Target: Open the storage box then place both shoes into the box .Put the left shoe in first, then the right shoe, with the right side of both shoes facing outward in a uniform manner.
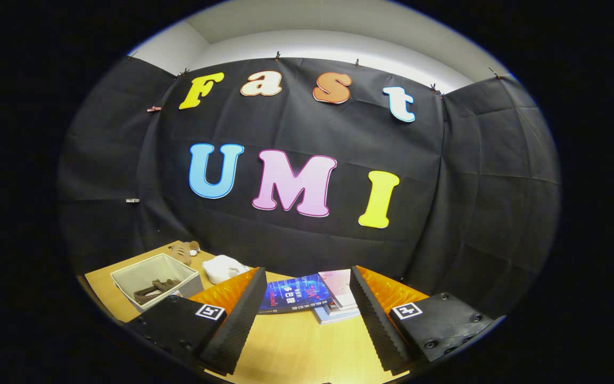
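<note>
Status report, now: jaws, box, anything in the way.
Gripper jaws open, holding nothing. Storage box beyond the left finger, open-topped, dark items inside. Books on table just ahead, between the fingers.

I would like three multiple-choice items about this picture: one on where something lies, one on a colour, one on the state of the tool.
1. Where do the books lie?
A. on the wooden table, just ahead of the tool's fingers
B. inside the grey bin
C. on the floor

2. What colour is the cover of the large book nearest the fingers?
A. green
B. dark blue
C. yellow

3. In what state is the tool?
A. shut on a book
B. shut on nothing
C. open, holding nothing

Answers:
1 A, the stack rests on the table beyond the gap between the fingers, apart from the grey bin to their left.
2 B, its cover shows dark blue.
3 C, the two fingers stand wide apart with bare table between them.
</note>
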Available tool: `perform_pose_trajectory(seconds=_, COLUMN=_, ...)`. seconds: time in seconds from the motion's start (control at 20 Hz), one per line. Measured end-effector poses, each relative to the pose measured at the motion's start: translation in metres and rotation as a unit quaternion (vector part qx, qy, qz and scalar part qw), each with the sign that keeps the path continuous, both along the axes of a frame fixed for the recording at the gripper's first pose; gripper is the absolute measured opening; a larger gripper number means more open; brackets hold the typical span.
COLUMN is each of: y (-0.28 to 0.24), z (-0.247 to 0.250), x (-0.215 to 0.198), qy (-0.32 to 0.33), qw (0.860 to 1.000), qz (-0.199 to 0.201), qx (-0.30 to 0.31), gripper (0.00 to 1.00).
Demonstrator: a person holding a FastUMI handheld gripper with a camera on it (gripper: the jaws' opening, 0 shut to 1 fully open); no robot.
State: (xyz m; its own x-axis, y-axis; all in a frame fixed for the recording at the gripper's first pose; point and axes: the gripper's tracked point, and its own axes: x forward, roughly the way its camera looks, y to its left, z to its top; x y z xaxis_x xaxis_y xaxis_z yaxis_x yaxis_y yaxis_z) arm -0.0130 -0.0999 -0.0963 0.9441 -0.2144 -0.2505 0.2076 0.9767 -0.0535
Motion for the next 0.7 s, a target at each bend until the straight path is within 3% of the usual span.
perform_pose_trajectory(seconds=0.7, y=-0.04, z=-0.016, x=-0.014, qy=0.006, qw=0.999, qz=-0.029, qx=0.031, gripper=0.97)
